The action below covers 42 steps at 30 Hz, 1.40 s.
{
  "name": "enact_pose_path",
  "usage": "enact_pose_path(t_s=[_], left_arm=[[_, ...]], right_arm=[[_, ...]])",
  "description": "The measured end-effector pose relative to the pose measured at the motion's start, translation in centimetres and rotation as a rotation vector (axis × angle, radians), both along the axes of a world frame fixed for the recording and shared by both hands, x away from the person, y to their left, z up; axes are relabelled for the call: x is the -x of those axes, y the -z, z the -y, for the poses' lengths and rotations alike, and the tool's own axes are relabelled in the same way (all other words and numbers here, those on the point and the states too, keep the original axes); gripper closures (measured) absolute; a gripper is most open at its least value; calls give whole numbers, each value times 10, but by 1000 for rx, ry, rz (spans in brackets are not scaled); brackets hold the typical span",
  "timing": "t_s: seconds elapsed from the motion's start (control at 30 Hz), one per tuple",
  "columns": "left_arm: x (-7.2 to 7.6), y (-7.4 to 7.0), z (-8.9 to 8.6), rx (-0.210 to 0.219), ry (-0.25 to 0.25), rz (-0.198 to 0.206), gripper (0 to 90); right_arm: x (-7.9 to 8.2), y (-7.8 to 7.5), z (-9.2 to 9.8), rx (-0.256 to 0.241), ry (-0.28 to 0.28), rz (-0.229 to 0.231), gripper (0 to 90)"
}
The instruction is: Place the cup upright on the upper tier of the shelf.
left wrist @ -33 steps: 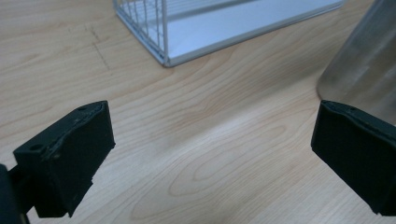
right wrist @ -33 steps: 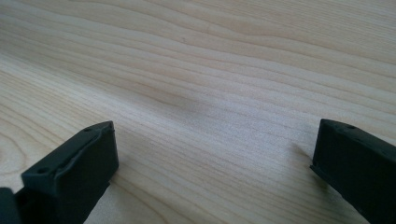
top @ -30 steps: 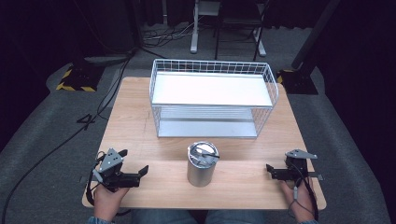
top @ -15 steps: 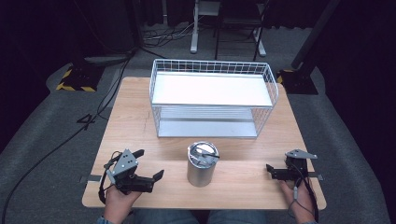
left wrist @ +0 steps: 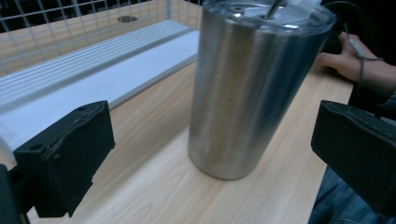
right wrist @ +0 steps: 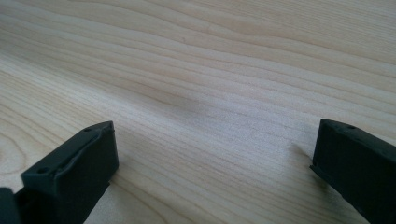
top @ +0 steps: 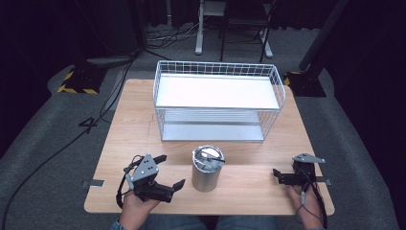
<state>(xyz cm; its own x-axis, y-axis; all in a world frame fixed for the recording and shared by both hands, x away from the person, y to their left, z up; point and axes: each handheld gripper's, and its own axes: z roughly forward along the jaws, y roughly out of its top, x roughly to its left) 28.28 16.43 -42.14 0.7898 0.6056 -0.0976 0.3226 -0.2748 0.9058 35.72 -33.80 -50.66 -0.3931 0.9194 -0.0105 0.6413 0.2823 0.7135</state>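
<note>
- A stainless steel tumbler (top: 207, 168) with a clear lid is seen upright on the wooden desk (top: 129, 124), toward the 6 o'clock edge of the desk in the high view.
- A white wire basket (top: 218, 101) with a white shelf inside is seen at the 12 o'clock side of the tumbler, apart from it.
- The left claw (top: 171, 171) is held in the person's left hand (top: 136, 206) at the 9 o'clock side of the tumbler, just beside it.
- The jaws of the left claw are spread wide and nothing is held between them; in the left gripper view the tumbler (left wrist: 252, 84) is framed between the two black jaws, with a gap visible on both sides.
- In the left gripper view the wire basket (left wrist: 70, 28) is seen at 10 o'clock behind the tumbler, and the person's other hand (left wrist: 355, 65) rests on the desk at 2 o'clock.
- The right claw (top: 277, 175) is held in the right hand (top: 306, 203) at the 3 o'clock side of the tumbler, well apart from it, near the desk's right edge.
- In the right gripper view the right claw (right wrist: 212, 154) is seen with its jaws wide apart over bare wood grain of the desk (right wrist: 210, 70), with nothing gripped.
</note>
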Motion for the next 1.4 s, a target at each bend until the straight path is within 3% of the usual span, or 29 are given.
enact_pose_path(t_s=[0.53,0.83,1.4], left_arm=[[-5,2,38,36,96,2,0],[-13,9,56,31,50,9,0],[-30,23,83,45,29,23,0]], right_arm=[[0,0,0,0,0,0,2],[0,0,0,0,0,0,2],[1,0,0,1,7,3,3]])
